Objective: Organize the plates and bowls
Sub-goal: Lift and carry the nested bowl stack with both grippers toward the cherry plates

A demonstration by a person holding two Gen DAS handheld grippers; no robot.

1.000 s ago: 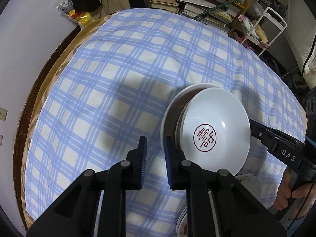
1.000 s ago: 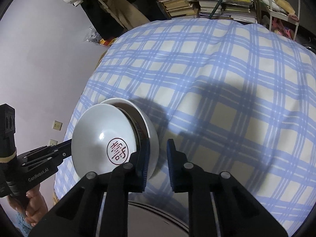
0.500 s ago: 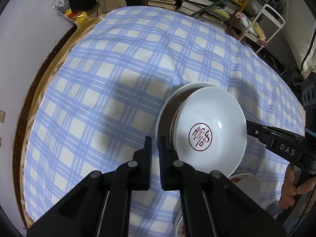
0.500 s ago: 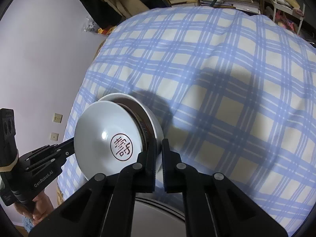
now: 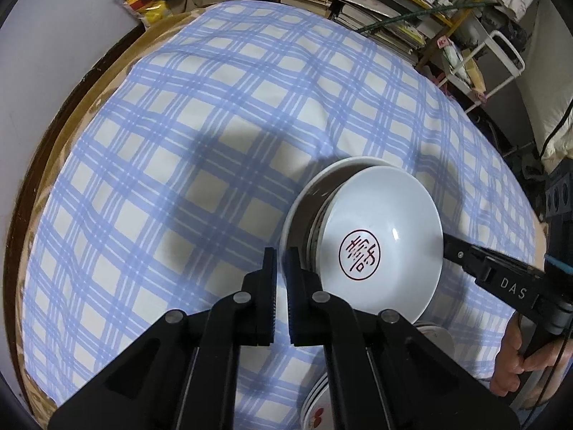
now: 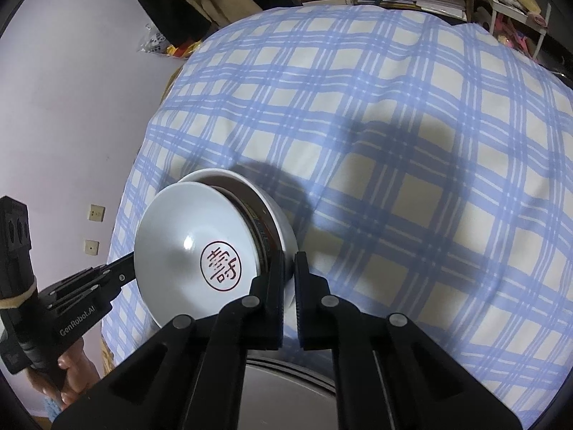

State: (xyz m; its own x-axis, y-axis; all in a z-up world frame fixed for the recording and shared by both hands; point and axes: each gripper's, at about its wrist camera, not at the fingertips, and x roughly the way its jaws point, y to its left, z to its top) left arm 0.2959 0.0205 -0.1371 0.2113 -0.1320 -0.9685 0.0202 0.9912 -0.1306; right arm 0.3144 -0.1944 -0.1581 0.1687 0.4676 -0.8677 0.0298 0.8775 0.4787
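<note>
A stack of dishes sits near the front of the blue checked tablecloth. On top is a white bowl with a round red emblem; under it are dark-rimmed dishes and a wider white plate at the bottom. My left gripper is shut on the left rim of that bottom plate. My right gripper is shut on its opposite rim. Each view also shows the other gripper at the far side of the stack. I cannot tell whether the stack rests on the cloth.
A second pile of plates with red marks lies at the bottom edge, and a small plate beside it. A grey round dish lies under my right gripper. The table's wooden edge runs along the left. Bookshelves stand behind.
Both grippers' jaws have closed from a clear gap onto the bottom plate's rim. The stack and both hands have barely shifted.
</note>
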